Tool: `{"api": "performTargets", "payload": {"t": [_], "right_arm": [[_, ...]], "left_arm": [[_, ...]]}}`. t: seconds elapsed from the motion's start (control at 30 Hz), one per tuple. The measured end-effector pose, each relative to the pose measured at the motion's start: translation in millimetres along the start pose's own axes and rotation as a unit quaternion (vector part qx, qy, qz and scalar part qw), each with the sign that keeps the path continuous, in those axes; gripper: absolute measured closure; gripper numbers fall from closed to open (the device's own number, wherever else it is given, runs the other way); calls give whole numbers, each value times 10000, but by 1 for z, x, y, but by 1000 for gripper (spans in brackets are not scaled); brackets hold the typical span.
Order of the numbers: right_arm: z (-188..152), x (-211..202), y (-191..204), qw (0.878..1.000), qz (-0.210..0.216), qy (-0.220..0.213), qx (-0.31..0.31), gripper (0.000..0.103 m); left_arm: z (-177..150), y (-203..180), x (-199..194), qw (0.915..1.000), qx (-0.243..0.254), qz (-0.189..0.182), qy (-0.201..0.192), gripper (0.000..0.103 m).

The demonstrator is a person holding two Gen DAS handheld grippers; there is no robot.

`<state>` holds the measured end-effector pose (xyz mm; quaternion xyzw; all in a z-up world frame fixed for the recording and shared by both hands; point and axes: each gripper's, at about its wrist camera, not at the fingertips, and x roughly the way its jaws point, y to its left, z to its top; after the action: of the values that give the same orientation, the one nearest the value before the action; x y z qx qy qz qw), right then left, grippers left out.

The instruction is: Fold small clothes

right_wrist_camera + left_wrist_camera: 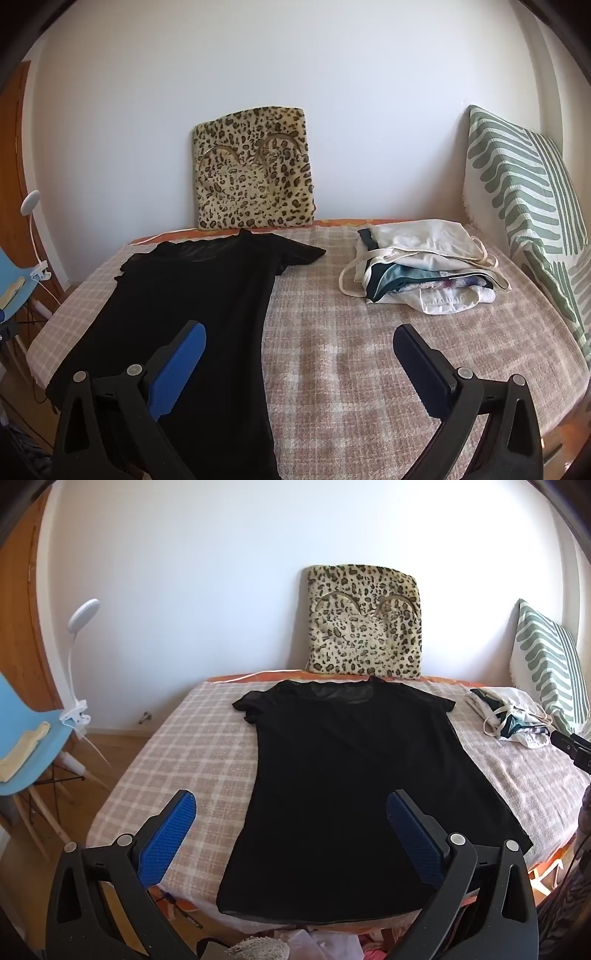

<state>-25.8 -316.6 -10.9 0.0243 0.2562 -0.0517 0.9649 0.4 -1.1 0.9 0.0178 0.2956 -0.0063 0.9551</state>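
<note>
A black short-sleeved T-shirt (pixel 343 782) lies spread flat on the pink-and-white checked bedspread (pixel 192 738), straight ahead of and below the left gripper (pixel 291 812), whose blue-padded jaws stand wide apart and empty. The right gripper (pixel 299 343), likewise released, hovers over bare bedspread, the shirt under its left finger and a stack of folded pale clothes (pixel 421 266) ahead to its right.

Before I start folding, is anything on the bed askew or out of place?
Nothing serious. The black T-shirt lies flat, angled slightly across the checked blanket. The pile of clothes is loosely stacked, straps trailing out. Both grippers are open and empty.
</note>
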Motion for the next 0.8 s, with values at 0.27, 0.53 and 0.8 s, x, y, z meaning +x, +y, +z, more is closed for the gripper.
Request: {"api": "performTargets", "payload": {"t": [0.27, 0.53, 0.8], "right_arm": [[0, 1, 1, 10000, -4, -24, -21, 0], [0, 1, 4, 10000, -37, -40, -66, 0], [3, 1, 1, 9999, -46, -53, -84, 0]], "left_arm": [[0, 3, -1, 10000, 0, 41, -82, 0], [1, 4, -5, 9999, -38, 33, -94, 0], [4, 6, -5, 9999, -65, 53, -103, 0]]}}
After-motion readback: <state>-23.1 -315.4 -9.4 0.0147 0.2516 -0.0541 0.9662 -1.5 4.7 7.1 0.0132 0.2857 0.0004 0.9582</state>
